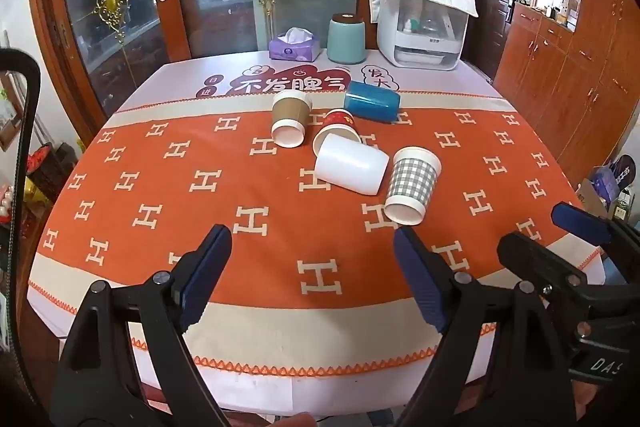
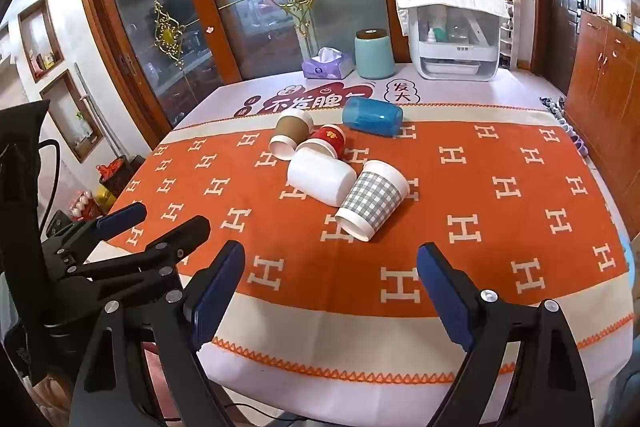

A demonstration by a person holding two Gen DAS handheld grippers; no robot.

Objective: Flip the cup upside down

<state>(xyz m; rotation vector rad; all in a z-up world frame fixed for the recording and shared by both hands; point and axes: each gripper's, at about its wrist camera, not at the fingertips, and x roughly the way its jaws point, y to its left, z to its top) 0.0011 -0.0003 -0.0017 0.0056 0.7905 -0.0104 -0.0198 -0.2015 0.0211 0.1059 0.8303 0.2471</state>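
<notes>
Several cups lie on their sides in the middle of the orange tablecloth: a grey checked paper cup, a white cup, a red cup, a brown paper cup and a blue plastic cup. My left gripper is open and empty, hovering near the table's front edge, short of the checked cup. My right gripper is open and empty, also at the front edge. The right gripper shows at the right of the left wrist view.
At the far edge of the table stand a purple tissue box, a teal canister and a white appliance with a cloth over it. Glass sliding doors stand behind the table; wooden cabinets stand at the right.
</notes>
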